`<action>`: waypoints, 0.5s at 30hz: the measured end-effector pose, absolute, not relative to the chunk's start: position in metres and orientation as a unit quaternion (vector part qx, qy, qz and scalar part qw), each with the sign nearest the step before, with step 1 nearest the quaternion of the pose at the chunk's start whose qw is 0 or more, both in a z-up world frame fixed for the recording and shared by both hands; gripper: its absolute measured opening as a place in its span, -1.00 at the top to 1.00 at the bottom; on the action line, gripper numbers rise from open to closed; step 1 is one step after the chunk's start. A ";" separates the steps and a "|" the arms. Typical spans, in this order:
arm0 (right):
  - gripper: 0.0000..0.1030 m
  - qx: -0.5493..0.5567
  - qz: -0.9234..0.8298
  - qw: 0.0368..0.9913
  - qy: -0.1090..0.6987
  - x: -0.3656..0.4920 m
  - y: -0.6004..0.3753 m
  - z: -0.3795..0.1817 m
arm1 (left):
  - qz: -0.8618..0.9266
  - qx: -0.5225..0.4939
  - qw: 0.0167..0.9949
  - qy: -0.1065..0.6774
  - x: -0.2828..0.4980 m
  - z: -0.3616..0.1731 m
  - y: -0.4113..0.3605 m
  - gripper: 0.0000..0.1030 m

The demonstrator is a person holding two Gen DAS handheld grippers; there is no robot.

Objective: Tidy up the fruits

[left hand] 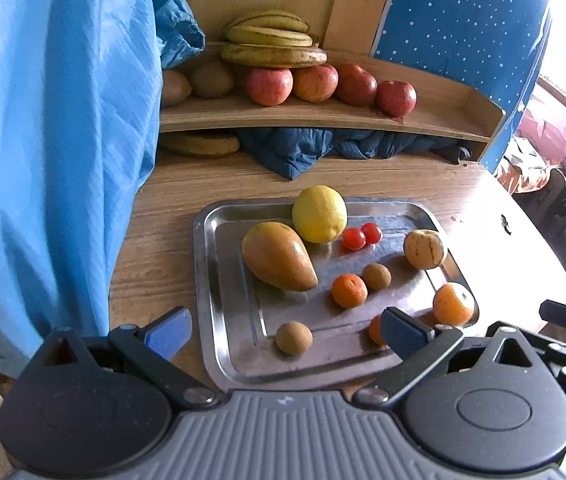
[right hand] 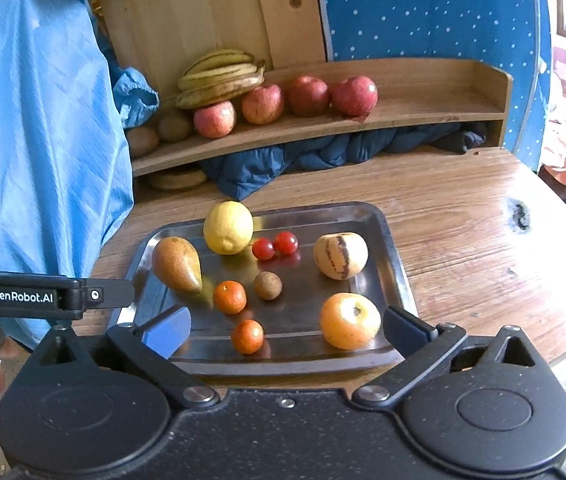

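Note:
A steel tray on the wooden table holds a lemon, a mango, two cherry tomatoes, a striped melon, small oranges, small brown fruits and a large orange. My left gripper is open and empty over the tray's near edge. My right gripper is open and empty above the tray's near edge.
A wooden shelf at the back holds bananas, several apples and kiwis. Dark blue cloth lies under it. A light blue curtain hangs at left.

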State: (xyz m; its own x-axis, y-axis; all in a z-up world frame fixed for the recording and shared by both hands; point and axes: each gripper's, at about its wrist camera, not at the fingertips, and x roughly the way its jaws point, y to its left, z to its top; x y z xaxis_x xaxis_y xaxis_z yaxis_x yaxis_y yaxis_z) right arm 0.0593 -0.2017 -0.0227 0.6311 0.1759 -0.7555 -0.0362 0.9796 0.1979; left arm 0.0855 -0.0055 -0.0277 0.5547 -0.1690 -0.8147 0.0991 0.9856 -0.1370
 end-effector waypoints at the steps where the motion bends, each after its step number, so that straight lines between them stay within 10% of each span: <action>1: -0.98 0.083 0.058 0.901 0.423 0.054 -0.205 -0.021 | -0.075 -0.038 0.882 0.464 0.081 -0.026 -0.007 -0.99; 15: -0.99 0.091 0.047 0.912 0.397 0.001 -0.237 -0.001 | -0.061 -0.041 0.891 0.448 0.021 -0.010 -0.022 -0.99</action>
